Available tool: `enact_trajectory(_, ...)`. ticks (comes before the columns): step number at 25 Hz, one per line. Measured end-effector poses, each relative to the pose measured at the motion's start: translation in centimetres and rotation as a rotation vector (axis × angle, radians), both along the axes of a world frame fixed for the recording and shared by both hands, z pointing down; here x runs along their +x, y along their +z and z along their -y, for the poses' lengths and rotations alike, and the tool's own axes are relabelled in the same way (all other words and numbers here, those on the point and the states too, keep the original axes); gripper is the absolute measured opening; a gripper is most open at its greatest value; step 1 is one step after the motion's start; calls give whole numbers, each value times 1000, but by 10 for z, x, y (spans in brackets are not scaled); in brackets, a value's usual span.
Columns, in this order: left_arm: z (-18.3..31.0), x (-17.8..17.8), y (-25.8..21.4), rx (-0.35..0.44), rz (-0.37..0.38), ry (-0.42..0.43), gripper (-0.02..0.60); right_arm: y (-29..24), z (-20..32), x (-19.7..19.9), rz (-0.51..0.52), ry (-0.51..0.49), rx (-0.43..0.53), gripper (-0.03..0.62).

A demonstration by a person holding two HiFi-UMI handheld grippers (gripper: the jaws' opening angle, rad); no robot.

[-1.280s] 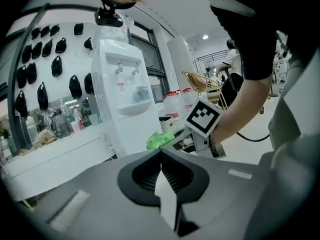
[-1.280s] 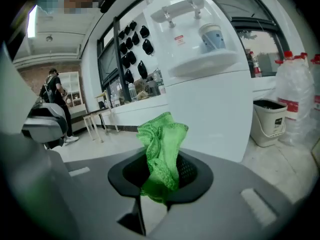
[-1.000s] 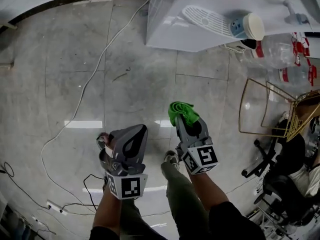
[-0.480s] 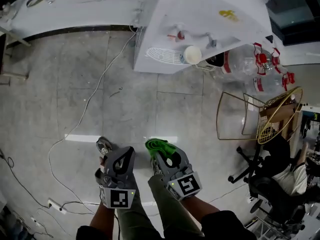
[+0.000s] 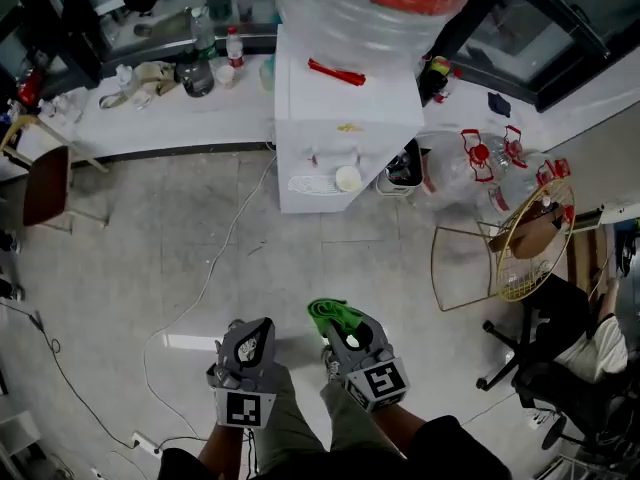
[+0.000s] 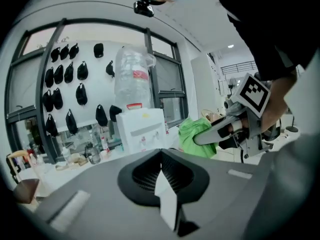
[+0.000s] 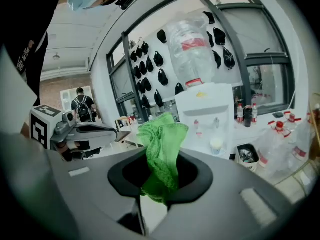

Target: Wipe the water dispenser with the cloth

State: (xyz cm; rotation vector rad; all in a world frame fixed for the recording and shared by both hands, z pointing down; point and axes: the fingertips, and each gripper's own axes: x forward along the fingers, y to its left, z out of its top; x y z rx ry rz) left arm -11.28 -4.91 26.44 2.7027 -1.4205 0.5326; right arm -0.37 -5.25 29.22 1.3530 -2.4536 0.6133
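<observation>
Low in the frame, left of centre, the grey left gripper (image 5: 250, 330) has its jaws pressed together with nothing between them. Just beside it to the right, the grey right gripper (image 5: 341, 326) pinches a crumpled bright green cloth (image 5: 331, 312), which bunches out past its tips. Well apart, in the upper middle, stands the white box-shaped water dispenser (image 5: 345, 138), with a clear plastic bottle (image 5: 375, 3) on top. A gold wire frame (image 5: 510, 258) stands at the right

Nubbly woven cloth (image 7: 162, 144); glossy floor (image 5: 150, 248)

Grey marker-cubed left gripper (image 5: 256, 326), olive trousers (image 5: 290, 436)
</observation>
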Motion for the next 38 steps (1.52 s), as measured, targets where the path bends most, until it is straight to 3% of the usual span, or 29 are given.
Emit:
enact_trajectory(6, -18, 21, -63, 31, -3, -3, 3, -63, -22, 34, 25, 29, 27, 94)
enact_trajectory(13, -38, 46, -117, 68, -13, -14, 2, -115, -46, 61, 4, -25, 113, 94)
enact_trajectory(19, -46, 61, -150, 84, -11, -31, 3, -151, -45, 88, 67, 1, 217, 94)
enact_trajectory(22, -43, 67, -166, 142, -31, -54, 2, -173, -42, 95, 72, -21, 258, 94)
enact_trajectory(25, -50, 70, -183, 147, -61, -65, 2, -192, -47, 97, 90, -19, 280, 94)
enact_trajectory(38, -93, 76, -196, 115, -100, -91, 2, -203, -76, 113, 82, -28, 302, 91)
